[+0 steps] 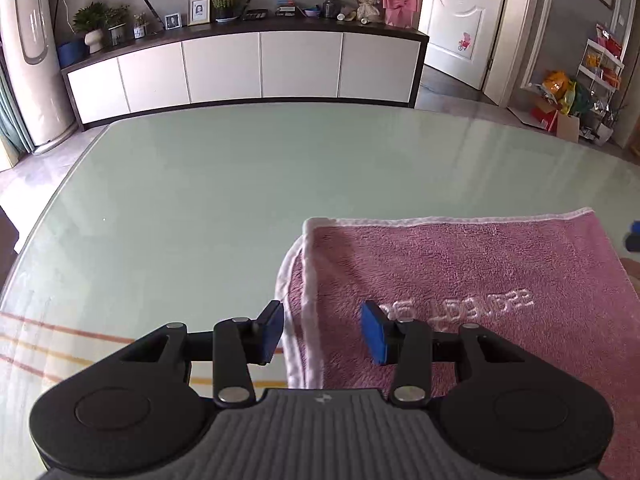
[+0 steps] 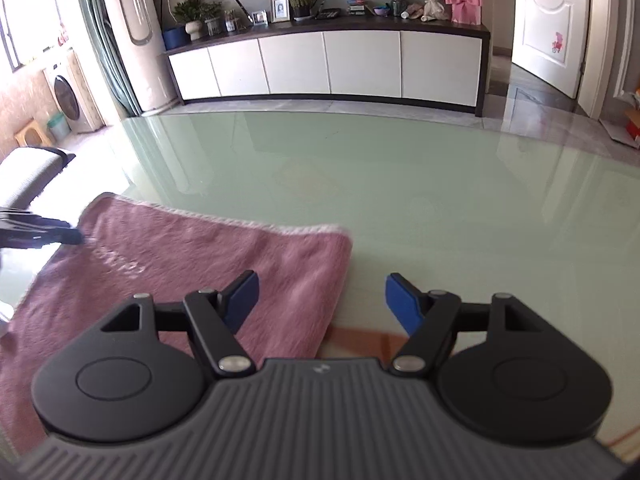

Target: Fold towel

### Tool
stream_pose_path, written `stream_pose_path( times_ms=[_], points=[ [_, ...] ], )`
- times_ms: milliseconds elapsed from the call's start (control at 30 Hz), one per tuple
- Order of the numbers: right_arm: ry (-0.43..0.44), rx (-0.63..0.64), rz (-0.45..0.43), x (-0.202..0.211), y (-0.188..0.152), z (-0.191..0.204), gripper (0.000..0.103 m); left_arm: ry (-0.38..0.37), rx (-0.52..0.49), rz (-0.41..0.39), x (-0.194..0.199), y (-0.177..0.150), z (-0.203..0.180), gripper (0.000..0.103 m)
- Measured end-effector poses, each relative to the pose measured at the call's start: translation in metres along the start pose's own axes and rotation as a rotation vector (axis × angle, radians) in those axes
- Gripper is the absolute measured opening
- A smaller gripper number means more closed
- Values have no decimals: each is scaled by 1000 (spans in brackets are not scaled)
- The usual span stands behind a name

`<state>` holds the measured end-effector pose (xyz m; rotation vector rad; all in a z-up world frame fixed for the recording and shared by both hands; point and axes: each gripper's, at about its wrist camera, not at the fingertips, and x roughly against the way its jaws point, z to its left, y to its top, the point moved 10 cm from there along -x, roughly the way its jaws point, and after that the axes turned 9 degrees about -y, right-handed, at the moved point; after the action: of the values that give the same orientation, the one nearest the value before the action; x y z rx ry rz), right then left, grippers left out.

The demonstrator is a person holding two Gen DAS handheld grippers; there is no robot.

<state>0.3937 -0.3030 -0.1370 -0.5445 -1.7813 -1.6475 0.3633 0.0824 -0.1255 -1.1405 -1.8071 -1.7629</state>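
A pink towel (image 1: pixel 472 280) with a white hem and raised white lettering lies folded on the pale green glass table (image 1: pixel 200 208). In the left wrist view my left gripper (image 1: pixel 322 332) is open and straddles the towel's left folded edge, nothing pinched between the blue pads. In the right wrist view the same towel (image 2: pixel 192 264) lies at the lower left, and my right gripper (image 2: pixel 322 304) is open over its right edge, one pad above the cloth and one above the glass. The left gripper (image 2: pixel 48 232) shows as a dark blur at the towel's far left corner.
The glass table (image 2: pixel 420 200) stretches far ahead of both grippers. Beyond it stand a long white sideboard (image 1: pixel 248 64) with plants, frames and a pink gift box, a white door (image 2: pixel 552 28), a tall floor air conditioner (image 2: pixel 136 36) and a cluttered rack (image 1: pixel 596 80).
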Motion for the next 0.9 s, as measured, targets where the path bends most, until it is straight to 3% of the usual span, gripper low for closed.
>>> stream_pose_path(
  times_ms=[133, 267, 367, 800, 900],
  points=[
    [10, 18, 22, -19, 5, 1, 59, -68, -50, 11, 26, -20, -18, 50],
    [57, 8, 65, -28, -1, 4, 34, -145, -72, 43, 51, -54, -33, 52],
    [53, 23, 62, -28, -7, 5, 34, -185, -74, 75, 65, -82, -42, 52],
    [64, -40, 46, -25, -3, 1, 31, -203, -77, 149, 111, -153, -65, 52],
    [57, -13, 45, -23, -5, 5, 18, -212, -56, 147, 117, -158, -66, 52]
  ],
)
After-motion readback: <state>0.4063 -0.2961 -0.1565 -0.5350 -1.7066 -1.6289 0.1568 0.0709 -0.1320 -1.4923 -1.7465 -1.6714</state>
